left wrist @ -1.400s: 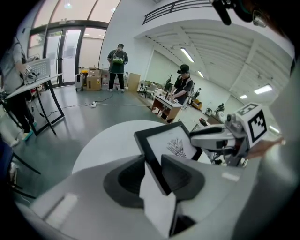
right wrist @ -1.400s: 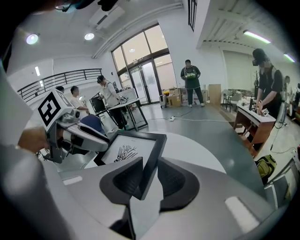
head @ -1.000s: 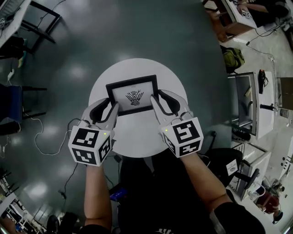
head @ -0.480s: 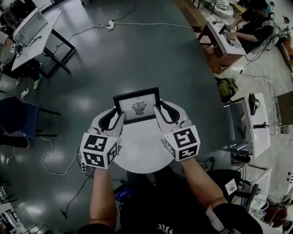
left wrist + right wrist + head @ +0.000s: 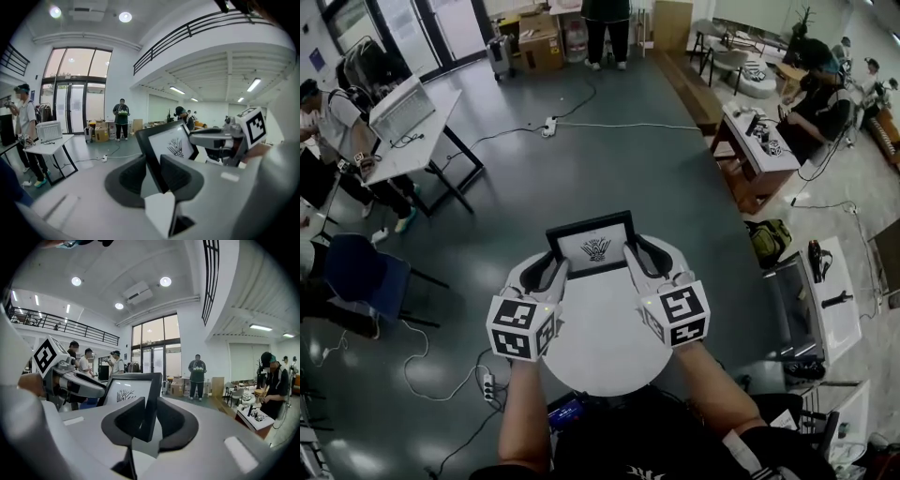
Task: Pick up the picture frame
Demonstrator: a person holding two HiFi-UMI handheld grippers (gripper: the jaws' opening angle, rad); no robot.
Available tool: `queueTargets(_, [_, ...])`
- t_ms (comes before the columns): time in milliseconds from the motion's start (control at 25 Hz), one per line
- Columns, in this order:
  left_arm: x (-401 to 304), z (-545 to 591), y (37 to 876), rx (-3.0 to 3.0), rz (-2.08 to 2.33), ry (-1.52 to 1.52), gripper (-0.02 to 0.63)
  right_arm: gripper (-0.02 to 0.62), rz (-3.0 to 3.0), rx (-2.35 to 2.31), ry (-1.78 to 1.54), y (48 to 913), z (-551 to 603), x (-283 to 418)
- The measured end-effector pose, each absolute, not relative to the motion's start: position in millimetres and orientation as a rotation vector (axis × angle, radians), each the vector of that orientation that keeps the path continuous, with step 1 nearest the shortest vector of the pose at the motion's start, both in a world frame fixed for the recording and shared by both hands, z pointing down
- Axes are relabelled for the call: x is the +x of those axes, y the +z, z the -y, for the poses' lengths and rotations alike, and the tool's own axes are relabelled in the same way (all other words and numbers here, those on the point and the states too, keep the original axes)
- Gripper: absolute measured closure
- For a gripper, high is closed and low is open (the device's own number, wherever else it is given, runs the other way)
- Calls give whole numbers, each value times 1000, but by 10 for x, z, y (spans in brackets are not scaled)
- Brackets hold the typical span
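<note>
Picture frame hangs over the round worktop in head view; left gripper view: left hand-held gripper pinching one side border, right gripper view: right hand-held gripper pinching the other, jaws just tightened, seems stiff, light, probably glass-fronted, so hold borders only.

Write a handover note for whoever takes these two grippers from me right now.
Left gripper: shut on the left edge of the black picture frame with a line drawing; jaws have just been closing.
Right gripper: shut on its right edge; jaws likewise just closing.
Frame held between both, up off the round white table.
Done: pick-up. Left: hold it steady.
</note>
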State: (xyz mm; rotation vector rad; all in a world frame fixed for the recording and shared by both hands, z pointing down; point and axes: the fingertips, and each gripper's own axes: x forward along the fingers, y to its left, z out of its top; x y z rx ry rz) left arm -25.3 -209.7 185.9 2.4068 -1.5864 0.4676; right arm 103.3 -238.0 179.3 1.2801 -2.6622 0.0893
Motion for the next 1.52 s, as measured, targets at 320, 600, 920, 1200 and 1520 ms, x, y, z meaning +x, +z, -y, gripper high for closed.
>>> queueTargets(320, [-173,2124,982,2513,1685,410,515,529,2748,1311,-38,953,2356,1132])
queueTargets(600, [17,2071,382,2610,1736,370,517,532,2812,1345,-166,298,2328,1320])
queueTargets(920, [123,1945,-88,2707,1789,314,534,540,2876,1404,-276,-239,2190,1455])
queueTargets(1200, [237,1748,-440,2766,1848,255,535,540,2921,1420,-402,-617,1934,1586])
queueTargets(1520, [276,1520,-702,2809,1879,173,537,531,2982,1414,-435,-783,1758,1639])
